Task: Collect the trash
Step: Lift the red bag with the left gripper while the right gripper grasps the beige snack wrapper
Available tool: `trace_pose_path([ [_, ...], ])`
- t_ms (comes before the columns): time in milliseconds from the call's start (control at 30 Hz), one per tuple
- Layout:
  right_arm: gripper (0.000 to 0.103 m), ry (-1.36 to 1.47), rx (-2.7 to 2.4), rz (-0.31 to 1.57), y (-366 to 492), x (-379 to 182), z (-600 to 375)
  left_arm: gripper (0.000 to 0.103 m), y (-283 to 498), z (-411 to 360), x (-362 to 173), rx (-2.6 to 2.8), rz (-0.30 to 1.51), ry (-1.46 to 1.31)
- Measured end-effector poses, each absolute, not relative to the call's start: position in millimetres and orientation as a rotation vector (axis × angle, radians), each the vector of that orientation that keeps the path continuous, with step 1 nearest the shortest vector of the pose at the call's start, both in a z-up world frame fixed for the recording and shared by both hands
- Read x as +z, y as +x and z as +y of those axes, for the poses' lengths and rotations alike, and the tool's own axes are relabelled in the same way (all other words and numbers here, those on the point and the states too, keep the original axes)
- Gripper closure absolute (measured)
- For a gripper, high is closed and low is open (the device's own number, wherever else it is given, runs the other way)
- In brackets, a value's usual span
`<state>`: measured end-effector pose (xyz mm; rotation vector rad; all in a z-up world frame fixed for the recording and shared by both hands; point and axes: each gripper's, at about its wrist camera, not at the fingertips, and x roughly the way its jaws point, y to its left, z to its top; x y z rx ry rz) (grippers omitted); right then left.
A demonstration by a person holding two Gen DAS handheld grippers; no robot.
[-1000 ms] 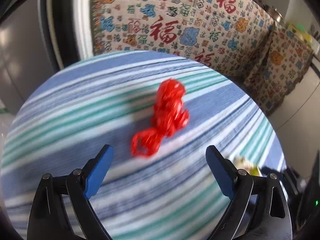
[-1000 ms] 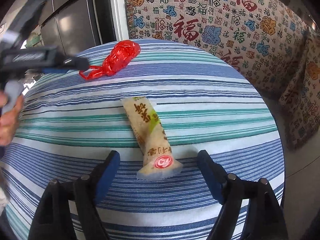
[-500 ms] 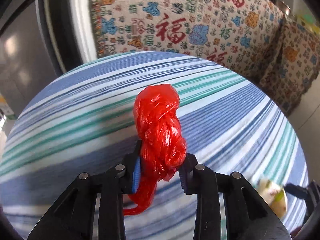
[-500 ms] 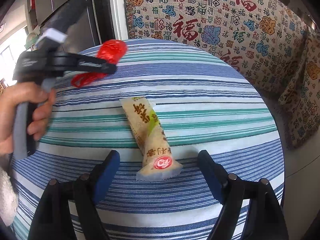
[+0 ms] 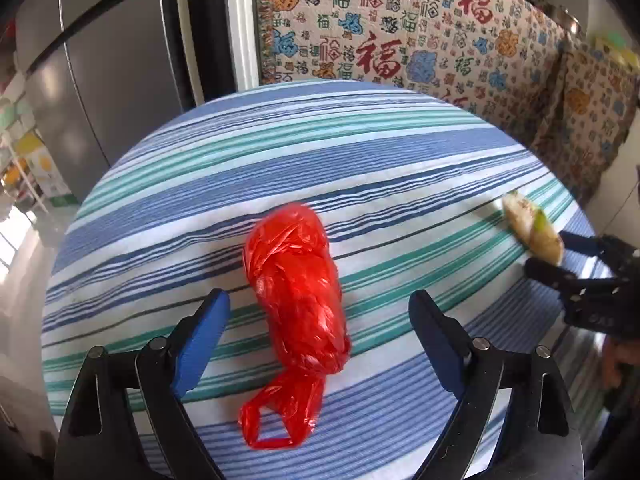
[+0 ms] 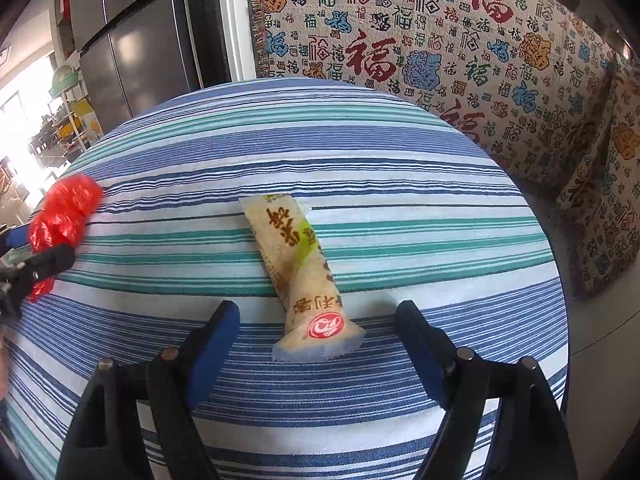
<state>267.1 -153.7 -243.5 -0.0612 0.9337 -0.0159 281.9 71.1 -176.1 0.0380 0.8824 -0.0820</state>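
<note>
The crumpled red plastic bag point(image 5: 296, 296) lies on the round desk point(image 5: 360, 160) covered in a blue, teal and white striped cloth, with its knotted handle loop nearest the camera. It sits between the blue pads of the left tongs point(image 5: 320, 320), whose jaws have just been opening and now stand wide apart, neither pad pressing on the plastic (the bag looks slightly blurred). In the right wrist view the same bag point(image 6: 64, 216) shows at the left edge of the desk point(image 6: 360, 140), partly behind one black finger of the left tongs.

Well apart from it, toward the middle of the cloth, lies a long beige snack wrapper with brown characters and a red round logo point(image 6: 308, 276), flat and slanted, its crimped end between the blue pads of the right tongs point(image 6: 318, 340). Those jaws are also spread, clear of the wrapper on both sides. From the left wrist the wrapper point(image 5: 532, 232) shows at the far right, just beside the right tongs' fingertips.

Behind the desk hangs a cream fabric printed with red and blue characters point(image 6: 440, 40), and to its left stands a grey refrigerator point(image 5: 112, 60).
</note>
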Motion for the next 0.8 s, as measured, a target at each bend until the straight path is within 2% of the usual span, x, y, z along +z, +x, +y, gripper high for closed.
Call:
trace_pose_path([
  [67,0.02,-0.061,-0.016,0.934,267.3,-243.5,-153.7,0.011,290.2,71.0,-183.9,-0.055,0.919,0.07],
  [200,0.02,-0.06,-0.016,0.934,267.3,-243.4,-153.6,0.001,300.8,86.9,-193.1,-0.006,0.964,0.005],
  [800,0.02,-0.114,0.063,0.972,260.8,-241.8,-158.2,0.0,308.0,93.2,-195.0,-0.01,0.966,0.002],
])
